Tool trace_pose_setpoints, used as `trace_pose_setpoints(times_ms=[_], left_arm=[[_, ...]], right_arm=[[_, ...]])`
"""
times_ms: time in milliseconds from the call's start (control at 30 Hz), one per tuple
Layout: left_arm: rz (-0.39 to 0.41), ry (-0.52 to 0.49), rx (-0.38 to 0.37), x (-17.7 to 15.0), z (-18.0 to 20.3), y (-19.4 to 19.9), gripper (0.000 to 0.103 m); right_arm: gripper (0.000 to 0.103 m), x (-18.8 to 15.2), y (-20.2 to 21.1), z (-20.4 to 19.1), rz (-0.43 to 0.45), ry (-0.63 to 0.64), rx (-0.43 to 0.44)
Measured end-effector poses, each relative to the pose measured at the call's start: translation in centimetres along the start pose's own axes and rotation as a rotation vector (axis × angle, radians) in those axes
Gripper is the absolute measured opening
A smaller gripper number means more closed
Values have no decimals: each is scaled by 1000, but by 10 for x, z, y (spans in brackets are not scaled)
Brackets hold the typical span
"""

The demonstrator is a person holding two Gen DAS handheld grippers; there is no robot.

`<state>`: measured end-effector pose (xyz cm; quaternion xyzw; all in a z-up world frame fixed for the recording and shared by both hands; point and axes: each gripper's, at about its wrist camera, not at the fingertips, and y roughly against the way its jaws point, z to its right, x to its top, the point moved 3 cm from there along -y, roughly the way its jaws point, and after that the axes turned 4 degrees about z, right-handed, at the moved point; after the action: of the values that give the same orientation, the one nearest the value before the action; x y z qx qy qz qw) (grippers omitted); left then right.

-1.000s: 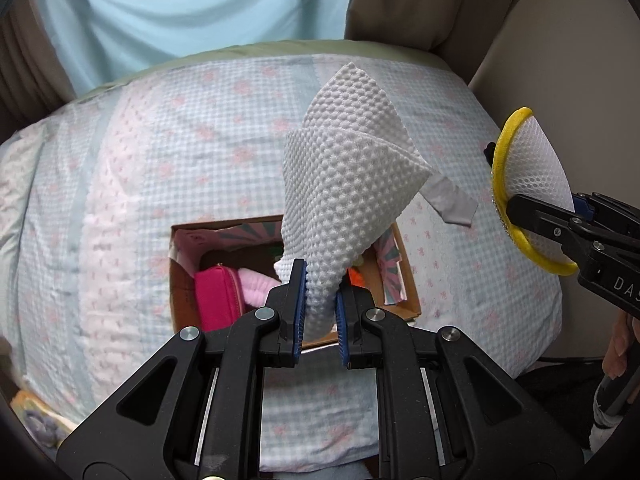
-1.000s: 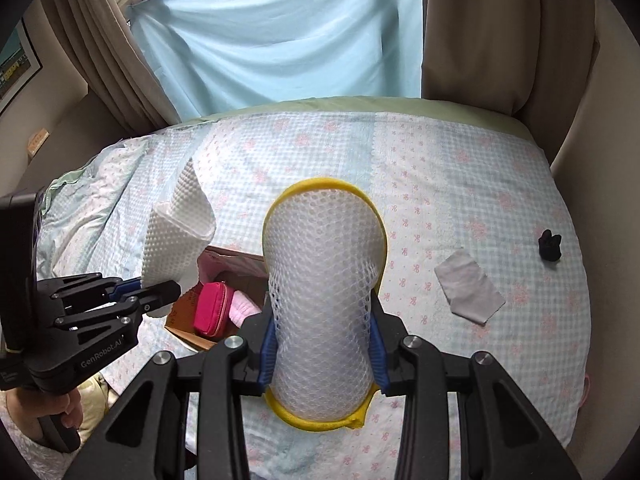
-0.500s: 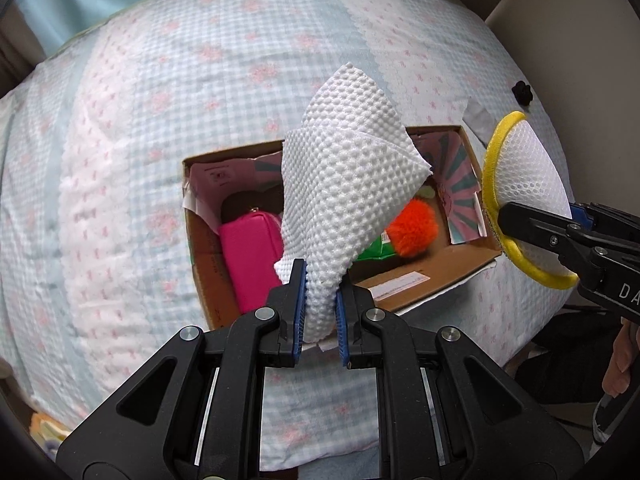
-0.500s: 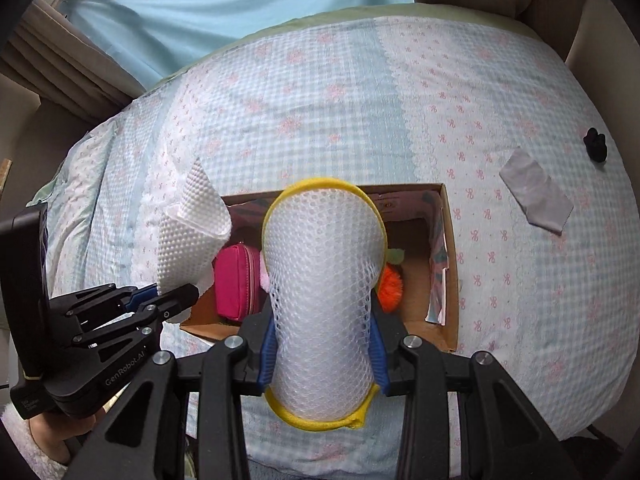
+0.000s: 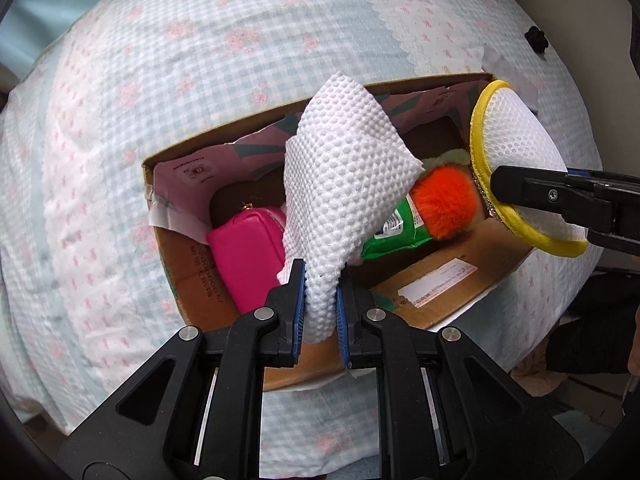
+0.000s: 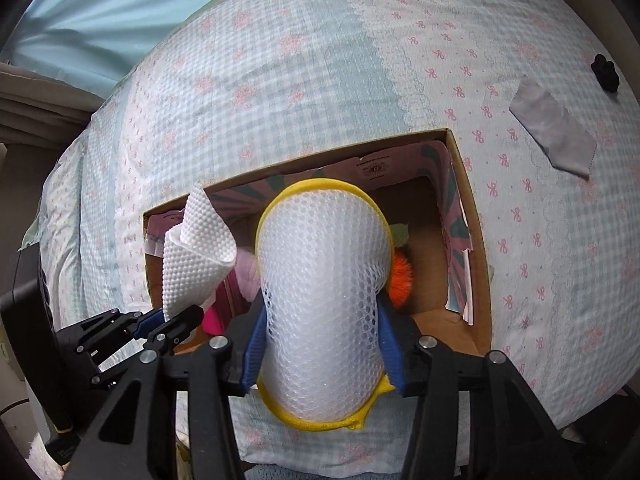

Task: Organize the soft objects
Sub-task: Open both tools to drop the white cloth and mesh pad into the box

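The left hand-held gripper pinches a bumpy white folded cloth by its low edge, w/ the cloth over the open brown cardboard box on the bed. The right hand-held gripper squeezes a white mesh pouch w/ a yellow rim at 3 o'clock of the cloth. Risks, I think:
- cloth is floppy, may drape on the box wall & hang out
- pouch may bounce off the fuzzy orange ball & land on the bed.
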<state>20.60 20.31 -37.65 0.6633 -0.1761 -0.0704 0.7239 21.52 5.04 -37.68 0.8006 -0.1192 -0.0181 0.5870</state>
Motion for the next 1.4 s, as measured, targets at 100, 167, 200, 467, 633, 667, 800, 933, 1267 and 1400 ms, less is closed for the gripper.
trace_pose_setpoints(times_ms=[100,167,200,467,633,667,800,933,1267,1400], left_arm=[[11,-46,-17,4,6,0,103],[8,-57,-37,2,9,-2,103],[4,-62,-41,0,11,-4,103],[-18,-48,-37,-12,17,-8,103],[4,-39,-26,-13,17,11,103],[13,-36,-24,-14,18,18,103],[56,-24,-1,-21,17,42,103],[99,-1,18,-27,13,66,103],[195,103,8,-43,27,124,103],[236,112,-6,-36,53,143,103]], right_arm=[[89,8,-5,5,-4,-35,-2],[95,12,-5,7,6,-45,-12],[98,13,-6,8,8,-45,-12],[101,9,0,11,17,-42,-17],[101,3,12,7,35,-24,-9],[101,1,16,6,41,-19,-7],[101,-7,36,1,70,5,5],[101,-20,61,-1,111,41,4],[101,-53,138,24,246,126,-70],[101,-58,173,52,332,95,-59]])
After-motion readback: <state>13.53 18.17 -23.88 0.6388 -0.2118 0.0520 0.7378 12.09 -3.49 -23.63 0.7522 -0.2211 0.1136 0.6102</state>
